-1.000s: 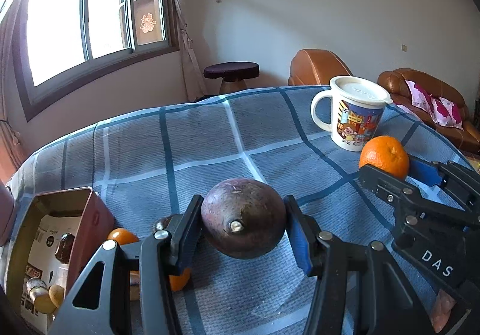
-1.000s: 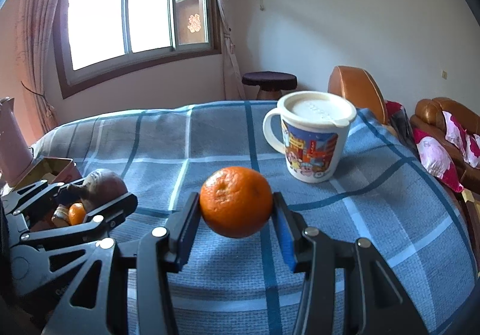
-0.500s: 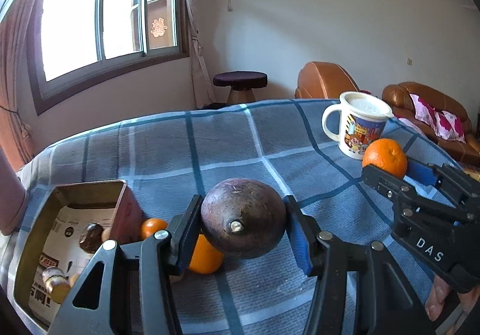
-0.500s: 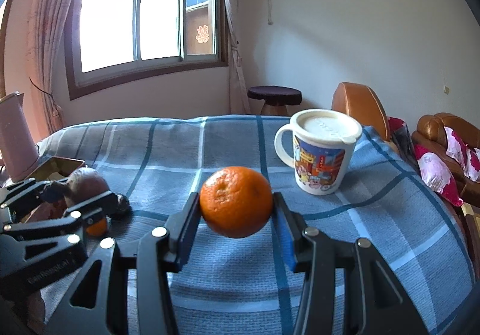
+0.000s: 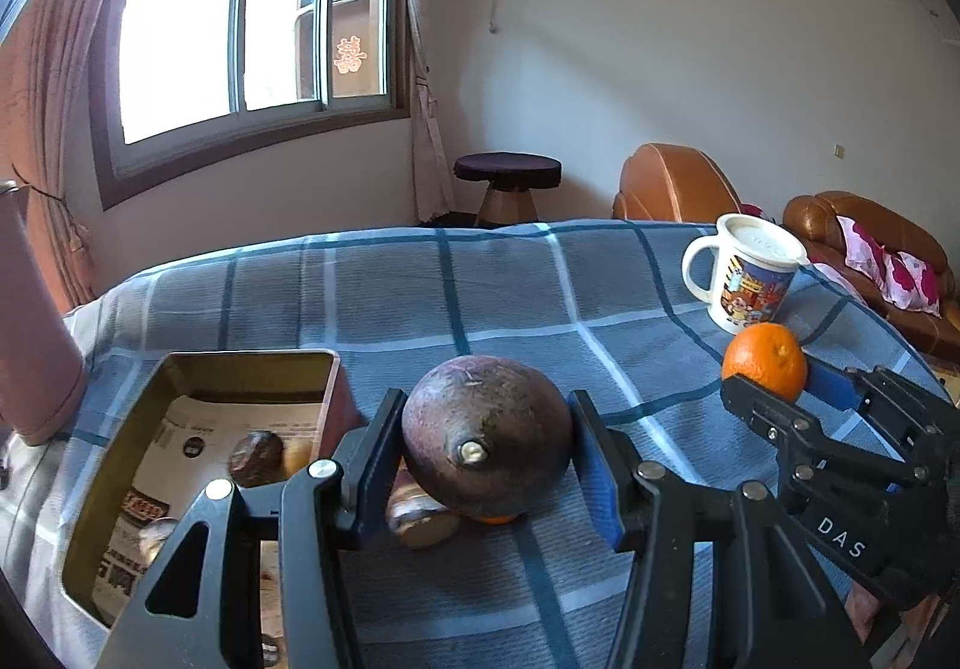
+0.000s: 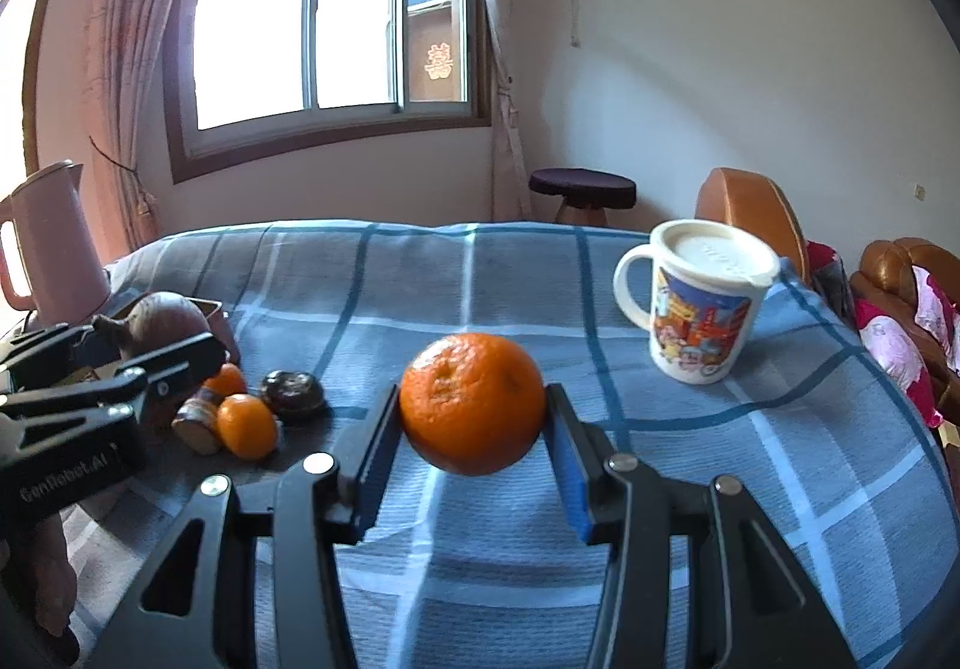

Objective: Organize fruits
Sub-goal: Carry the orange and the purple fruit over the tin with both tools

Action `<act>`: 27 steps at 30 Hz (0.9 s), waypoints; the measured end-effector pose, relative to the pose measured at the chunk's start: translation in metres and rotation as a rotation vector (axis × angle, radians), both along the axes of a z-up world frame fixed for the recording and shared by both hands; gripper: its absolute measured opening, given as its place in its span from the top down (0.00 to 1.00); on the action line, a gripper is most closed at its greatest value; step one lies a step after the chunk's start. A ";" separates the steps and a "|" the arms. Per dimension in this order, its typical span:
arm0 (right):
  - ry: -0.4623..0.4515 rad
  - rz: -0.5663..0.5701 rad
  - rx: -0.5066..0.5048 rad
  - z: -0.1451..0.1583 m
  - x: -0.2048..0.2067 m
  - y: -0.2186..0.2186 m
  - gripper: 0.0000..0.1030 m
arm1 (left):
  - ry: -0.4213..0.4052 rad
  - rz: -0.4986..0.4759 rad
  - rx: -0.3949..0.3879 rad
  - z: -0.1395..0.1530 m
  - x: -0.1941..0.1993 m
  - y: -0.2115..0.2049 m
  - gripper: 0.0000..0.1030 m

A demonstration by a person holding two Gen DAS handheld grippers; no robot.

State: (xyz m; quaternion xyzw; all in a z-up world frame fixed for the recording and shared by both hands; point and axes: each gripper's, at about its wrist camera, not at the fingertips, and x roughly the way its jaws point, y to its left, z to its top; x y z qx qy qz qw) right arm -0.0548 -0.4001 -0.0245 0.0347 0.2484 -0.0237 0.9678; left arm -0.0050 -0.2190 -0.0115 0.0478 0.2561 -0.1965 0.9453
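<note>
Beside the open tin box (image 5: 198, 369), on its right, the left hand-held gripper (image 5: 486, 456) hangs above the blue plaid surface (image 5: 510, 309) with its two blue-padded fingers (image 5: 591, 465) clamped on a dark purple round fruit (image 5: 486, 447), stem nub facing the camera. Under that fruit, just right of the box wall, a cut brownish piece (image 5: 420, 516) and a sliver of small orange (image 5: 497, 519) lie on the cloth; the right wrist view shows the same cluster as two small oranges (image 6: 246, 426), the cut piece and a dark wrinkled fruit (image 6: 294, 390), close together. Inside the box a dark fruit (image 5: 255, 450) and a yellowish one (image 5: 298, 453) rest on printed paper. Well right of the box, the right hand-held gripper (image 6: 474, 429) grips a mandarin (image 6: 472, 402) between its pads, lifted clear of the surface. Beyond the mandarin, farther right of the box, a lidded cartoon mug (image 6: 699, 300) stands upright on the surface. On the box's left a pink kettle (image 6: 51, 237) stands at the surface edge.
</note>
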 end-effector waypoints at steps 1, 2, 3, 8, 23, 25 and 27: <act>0.002 0.009 0.005 0.000 0.001 0.002 0.52 | -0.006 0.004 0.001 0.001 -0.001 0.003 0.47; 0.005 0.020 0.009 -0.001 0.002 0.005 0.52 | -0.009 0.008 -0.001 0.003 -0.002 0.007 0.47; 0.008 0.027 0.011 -0.001 0.002 0.008 0.52 | -0.010 0.009 -0.004 0.004 -0.003 0.010 0.47; 0.019 0.061 0.016 0.001 0.004 0.022 0.52 | -0.016 0.012 -0.005 0.008 -0.005 0.023 0.47; -0.002 0.192 0.019 0.031 0.023 0.077 0.52 | -0.049 0.078 0.045 0.020 0.011 0.088 0.47; -0.004 0.206 0.017 0.033 0.027 0.086 0.52 | -0.052 0.094 0.050 0.020 0.016 0.097 0.47; -0.006 0.223 0.017 0.035 0.030 0.094 0.52 | -0.055 0.118 0.049 0.020 0.022 0.108 0.47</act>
